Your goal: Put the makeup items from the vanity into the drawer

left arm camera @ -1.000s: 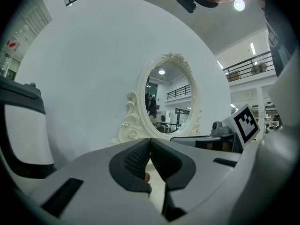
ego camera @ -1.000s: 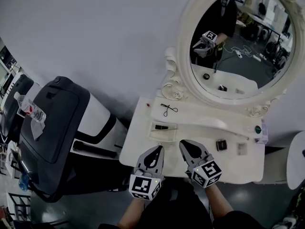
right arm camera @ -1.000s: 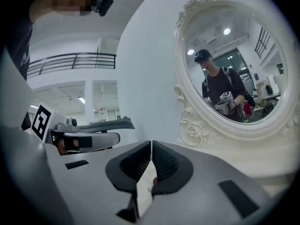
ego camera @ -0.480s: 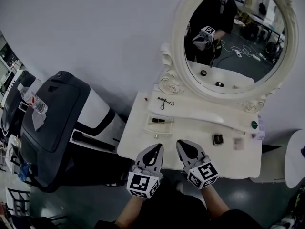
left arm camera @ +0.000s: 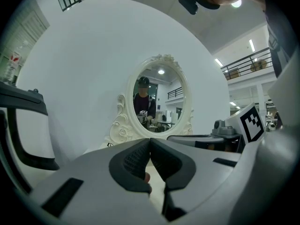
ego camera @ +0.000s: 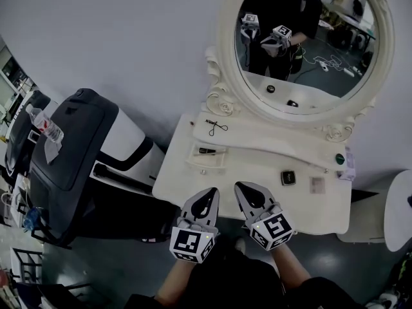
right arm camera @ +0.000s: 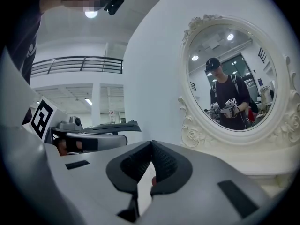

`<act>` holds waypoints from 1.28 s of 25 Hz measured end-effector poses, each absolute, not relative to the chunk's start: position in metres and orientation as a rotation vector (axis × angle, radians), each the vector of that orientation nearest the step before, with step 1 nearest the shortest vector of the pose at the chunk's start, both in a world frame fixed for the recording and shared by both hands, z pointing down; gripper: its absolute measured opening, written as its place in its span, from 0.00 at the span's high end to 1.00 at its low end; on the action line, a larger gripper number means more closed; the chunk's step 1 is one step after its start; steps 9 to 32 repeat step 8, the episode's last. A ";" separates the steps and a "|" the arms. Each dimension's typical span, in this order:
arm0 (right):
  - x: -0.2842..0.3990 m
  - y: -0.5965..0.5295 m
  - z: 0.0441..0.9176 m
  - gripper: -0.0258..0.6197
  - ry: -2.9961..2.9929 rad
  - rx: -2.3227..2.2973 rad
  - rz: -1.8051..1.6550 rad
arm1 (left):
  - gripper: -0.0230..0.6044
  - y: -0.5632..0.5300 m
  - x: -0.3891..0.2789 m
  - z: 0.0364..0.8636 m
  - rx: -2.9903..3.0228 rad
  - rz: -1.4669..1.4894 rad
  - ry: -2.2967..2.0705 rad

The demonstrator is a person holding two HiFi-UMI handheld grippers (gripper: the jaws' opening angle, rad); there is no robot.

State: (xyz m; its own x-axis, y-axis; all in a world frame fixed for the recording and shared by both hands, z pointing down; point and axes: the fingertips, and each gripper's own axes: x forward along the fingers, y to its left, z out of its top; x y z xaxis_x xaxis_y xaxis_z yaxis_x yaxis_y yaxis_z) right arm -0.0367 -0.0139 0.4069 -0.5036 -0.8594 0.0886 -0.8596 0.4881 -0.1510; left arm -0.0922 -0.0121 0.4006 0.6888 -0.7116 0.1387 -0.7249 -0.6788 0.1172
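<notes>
Both hands are holding their grippers side by side, nearly level, at the front edge of the vanity (ego camera: 187, 187). The left gripper (ego camera: 210, 197) and the right gripper (ego camera: 245, 193) are each keeping their jaws pressed together, empty. One eyelash curler (ego camera: 217, 127), one dark stick (ego camera: 206, 150) and one compact (ego camera: 289, 177) are lying on the vanity.

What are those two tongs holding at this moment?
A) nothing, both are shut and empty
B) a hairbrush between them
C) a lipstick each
A: the left tongs and the right tongs each show their pads pressed together with nothing between them.
</notes>
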 end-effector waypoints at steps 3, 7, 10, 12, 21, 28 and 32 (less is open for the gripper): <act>-0.032 -0.008 0.407 0.92 -2.708 1.556 0.265 | 0.94 -0.006 -0.089 0.400 2.734 0.124 -1.183; -0.026 0.000 0.408 0.92 -2.714 1.546 0.262 | 0.94 0.002 -0.082 0.401 2.732 0.129 -1.192; -0.025 0.002 0.408 0.92 -2.714 1.544 0.261 | 0.94 0.004 -0.081 0.401 2.731 0.129 -1.194; -0.025 0.002 0.408 0.92 -2.714 1.544 0.261 | 0.94 0.004 -0.081 0.401 2.731 0.129 -1.194; -0.025 0.002 0.408 0.92 -2.714 1.544 0.261 | 0.94 0.004 -0.081 0.401 2.731 0.129 -1.194; -0.025 0.002 0.408 0.92 -2.714 1.544 0.261 | 0.94 0.004 -0.081 0.401 2.731 0.129 -1.194; -0.025 0.002 0.408 0.92 -2.714 1.544 0.261 | 0.94 0.004 -0.081 0.401 2.731 0.129 -1.194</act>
